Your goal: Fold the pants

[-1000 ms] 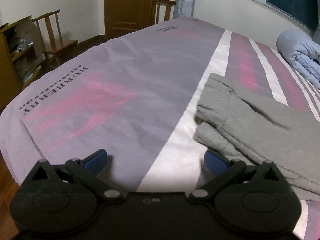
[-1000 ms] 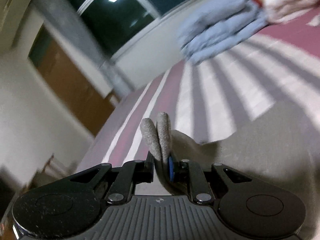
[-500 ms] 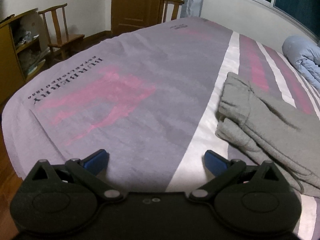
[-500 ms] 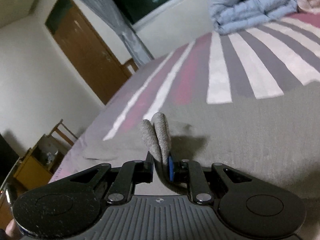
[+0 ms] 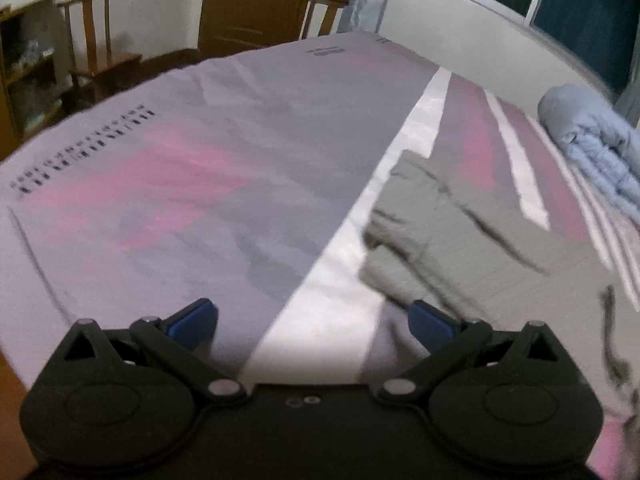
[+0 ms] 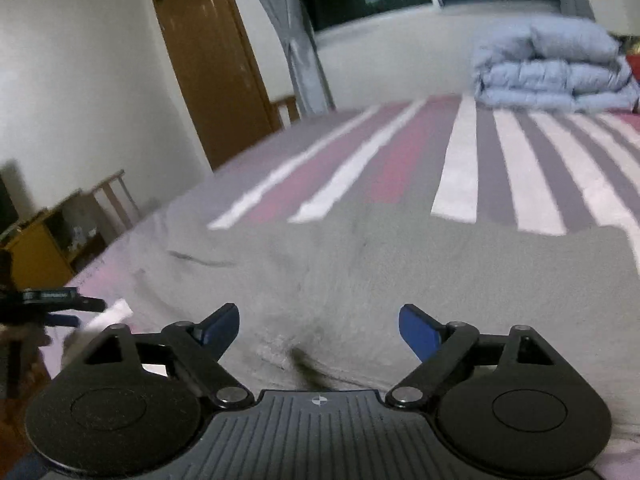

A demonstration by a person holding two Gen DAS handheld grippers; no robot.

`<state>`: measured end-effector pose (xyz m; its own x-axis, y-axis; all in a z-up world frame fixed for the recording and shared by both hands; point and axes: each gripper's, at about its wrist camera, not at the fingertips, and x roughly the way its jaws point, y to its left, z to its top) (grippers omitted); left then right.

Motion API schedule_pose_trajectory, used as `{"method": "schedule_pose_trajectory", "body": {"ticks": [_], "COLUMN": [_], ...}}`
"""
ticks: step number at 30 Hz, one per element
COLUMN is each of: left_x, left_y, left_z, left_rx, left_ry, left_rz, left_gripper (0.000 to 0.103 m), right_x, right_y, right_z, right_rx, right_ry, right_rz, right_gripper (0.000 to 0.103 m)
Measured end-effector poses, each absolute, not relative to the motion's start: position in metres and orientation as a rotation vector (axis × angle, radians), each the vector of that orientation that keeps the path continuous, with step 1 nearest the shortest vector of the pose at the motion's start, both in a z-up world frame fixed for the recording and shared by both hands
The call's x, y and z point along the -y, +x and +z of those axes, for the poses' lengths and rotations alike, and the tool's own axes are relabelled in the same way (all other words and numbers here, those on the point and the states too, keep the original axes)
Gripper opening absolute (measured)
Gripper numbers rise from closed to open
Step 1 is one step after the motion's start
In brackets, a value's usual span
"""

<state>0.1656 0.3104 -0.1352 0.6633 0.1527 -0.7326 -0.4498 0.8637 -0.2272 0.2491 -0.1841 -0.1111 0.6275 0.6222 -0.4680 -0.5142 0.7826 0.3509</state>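
Grey pants (image 5: 472, 248) lie folded on the striped bed cover (image 5: 208, 184), spread flat across the right wrist view as a broad grey sheet (image 6: 380, 264). My right gripper (image 6: 320, 326) hovers just over the near edge of the pants; its jaws are opening wide and the cloth lies under them, free of the pads. My left gripper (image 5: 314, 322) stands open above the white stripe of the cover, its right fingertip (image 5: 430, 320) close to the pants' near corner, with nothing between its fingers. The left gripper also shows at the left edge of the right wrist view (image 6: 48, 308).
A folded pale blue duvet (image 6: 552, 68) sits at the far side of the bed, by the window wall. Wooden chairs (image 5: 100, 52), a brown door (image 5: 256, 0) and a shelf unit (image 5: 24, 80) stand beyond the bed's far left edge.
My right gripper let go of the fold of grey cloth it was pinching and its jaws swung apart; the pants now lie flat. The right view rolled level. The left gripper stayed open, barely shifting.
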Motion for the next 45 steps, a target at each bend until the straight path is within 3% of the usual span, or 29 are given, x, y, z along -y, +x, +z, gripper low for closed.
{"method": "schedule_pose_trajectory", "body": {"ticks": [5,9,12,18,22,26,39,40,41,42,45], "left_x": [-0.301,-0.295,-0.299,-0.31,-0.32,-0.327,-0.322,-0.323,-0.324,-0.326,-0.328], "left_y": [0.176,0.179,0.18,0.188,0.192,0.194,0.24,0.241,0.24,0.239,0.236], "left_z": [-0.135,-0.134,-0.134,-0.148,-0.164,-0.181,-0.203,-0.204,-0.206,-0.212,-0.234], "left_rx": [-0.785,-0.793,-0.787,-0.766,-0.711,-0.647,-0.524,-0.519,-0.513,-0.504,-0.478], "left_ry": [-0.461,-0.48,-0.527,-0.707,-0.936,-1.07,-1.159,-1.166,-1.182,-1.223,-1.315], "left_rz": [0.317,0.304,0.291,0.243,0.173,0.134,0.041,0.02,0.004,-0.01,0.006], "left_gripper": [0.097,0.097,0.097,0.09,0.089,0.089,0.088,0.086,0.07,0.04,0.04], "right_x": [0.186,0.181,0.193,0.253,0.308,0.359,0.451,0.455,0.458,0.46,0.461], "right_y": [0.253,0.271,0.27,0.243,0.231,0.229,0.19,0.19,0.191,0.19,0.187], "right_z": [-0.117,-0.158,-0.158,-0.13,-0.118,-0.114,-0.117,-0.118,-0.118,-0.118,-0.12], "right_rx": [-0.588,-0.758,-0.746,-0.567,-0.511,-0.484,-0.446,-0.444,-0.441,-0.44,-0.441], "right_ry": [0.117,-0.001,0.049,0.198,0.279,0.335,0.557,0.573,0.581,0.586,0.586], "right_rz": [0.519,0.426,0.437,0.408,0.304,0.18,-0.077,-0.089,-0.101,-0.11,-0.124], "right_gripper": [0.087,0.087,0.087,0.087,0.098,0.098,0.098,0.098,0.098,0.098,0.098]}}
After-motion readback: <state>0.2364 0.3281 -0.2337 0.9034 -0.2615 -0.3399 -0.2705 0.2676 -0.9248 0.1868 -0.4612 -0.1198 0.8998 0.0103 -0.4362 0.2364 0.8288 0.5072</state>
